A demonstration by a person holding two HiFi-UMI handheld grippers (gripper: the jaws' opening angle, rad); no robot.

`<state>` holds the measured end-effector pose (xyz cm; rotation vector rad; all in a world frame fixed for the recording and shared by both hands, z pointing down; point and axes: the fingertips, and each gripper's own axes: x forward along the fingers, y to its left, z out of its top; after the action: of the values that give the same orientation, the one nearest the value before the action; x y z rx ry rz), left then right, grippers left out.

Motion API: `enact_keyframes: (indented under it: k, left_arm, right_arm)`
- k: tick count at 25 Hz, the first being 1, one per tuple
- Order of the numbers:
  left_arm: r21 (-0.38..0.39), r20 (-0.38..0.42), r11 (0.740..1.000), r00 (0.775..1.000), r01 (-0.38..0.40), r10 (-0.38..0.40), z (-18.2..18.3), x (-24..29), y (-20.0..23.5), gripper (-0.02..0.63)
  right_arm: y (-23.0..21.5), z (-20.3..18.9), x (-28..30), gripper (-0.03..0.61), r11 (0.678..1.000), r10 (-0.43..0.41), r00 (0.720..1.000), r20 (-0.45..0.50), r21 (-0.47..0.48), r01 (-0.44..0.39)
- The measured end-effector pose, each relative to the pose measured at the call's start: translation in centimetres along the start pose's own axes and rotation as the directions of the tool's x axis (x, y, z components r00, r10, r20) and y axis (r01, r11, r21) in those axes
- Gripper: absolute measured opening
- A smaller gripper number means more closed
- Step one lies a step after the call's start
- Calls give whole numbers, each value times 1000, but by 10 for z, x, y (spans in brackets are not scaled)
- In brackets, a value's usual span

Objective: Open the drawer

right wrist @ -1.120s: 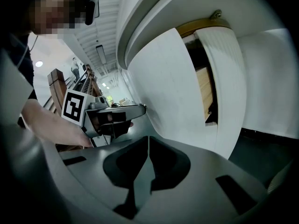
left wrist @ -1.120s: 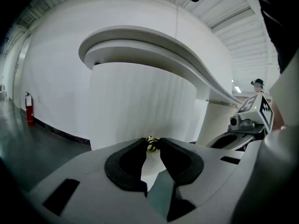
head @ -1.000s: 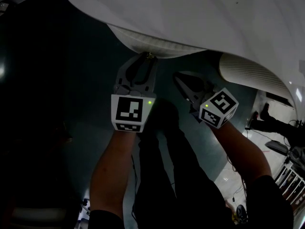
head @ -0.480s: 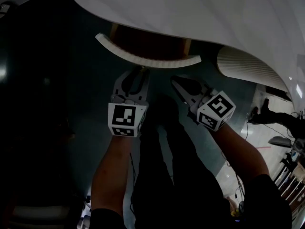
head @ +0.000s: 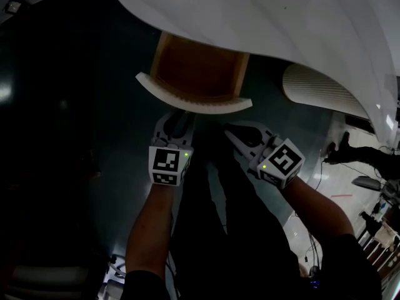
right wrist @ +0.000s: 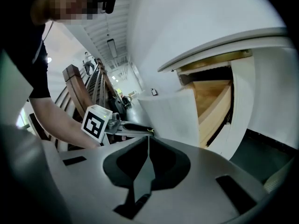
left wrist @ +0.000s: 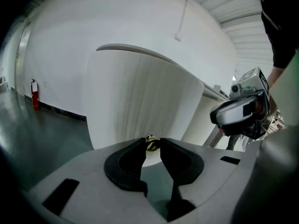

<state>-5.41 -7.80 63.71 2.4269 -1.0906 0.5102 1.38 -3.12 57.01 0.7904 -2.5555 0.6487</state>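
The drawer (head: 199, 69) stands pulled out from under the curved white desk (head: 281, 24), showing its brown wooden inside. Its white ribbed front (head: 194, 100) faces me. My left gripper (head: 179, 113) is shut on the small brass knob (left wrist: 151, 144) at the middle of that front (left wrist: 140, 101). My right gripper (head: 229, 129) hangs just right of it, off the drawer, its jaws shut with nothing between them. From the right gripper view, the open drawer (right wrist: 212, 101) is visible side-on, with the left gripper (right wrist: 138, 126) at its front.
Another white ribbed unit (head: 319, 89) stands under the desk to the right. My legs (head: 219, 217) are below the grippers over a dark floor. Cables and gear (head: 369, 186) lie at the far right. A red fire extinguisher (left wrist: 33, 94) stands by the far wall.
The drawer has slid out from flush under the desk to well open. The left gripper drew back towards me with the knob, and the right gripper moved back beside it.
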Motion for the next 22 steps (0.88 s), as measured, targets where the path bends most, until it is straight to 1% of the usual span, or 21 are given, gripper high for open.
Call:
enact_keyframes:
  k: [4, 10, 15, 17, 22]
  left_arm:
    - [-1, -27, 1000, 1000, 13, -13, -13, -17, -2, 104]
    - [-8, -98, 999, 994, 42, -43, -28, -28, -10, 104]
    - [11, -149, 1000, 989, 9, -7, -29, -28, -10, 106]
    - [3, -163, 1000, 987, -5, 5, -28, -30, -11, 107]
    - [-27, -152, 999, 988, -28, 23, -16, -51, -9, 109]
  right_arm:
    - [35, 17, -3, 18, 999, 45, 999, -14, -7, -45]
    - [67, 43, -12, 18, 995, 91, 995, -42, -36, -93]
    - [91, 74, -24, 18, 989, 106, 993, -51, -97, -111]
    - [97, 87, -28, 18, 989, 102, 994, -42, -105, -106]
    - [115, 122, -46, 18, 986, 102, 995, -17, -129, -103]
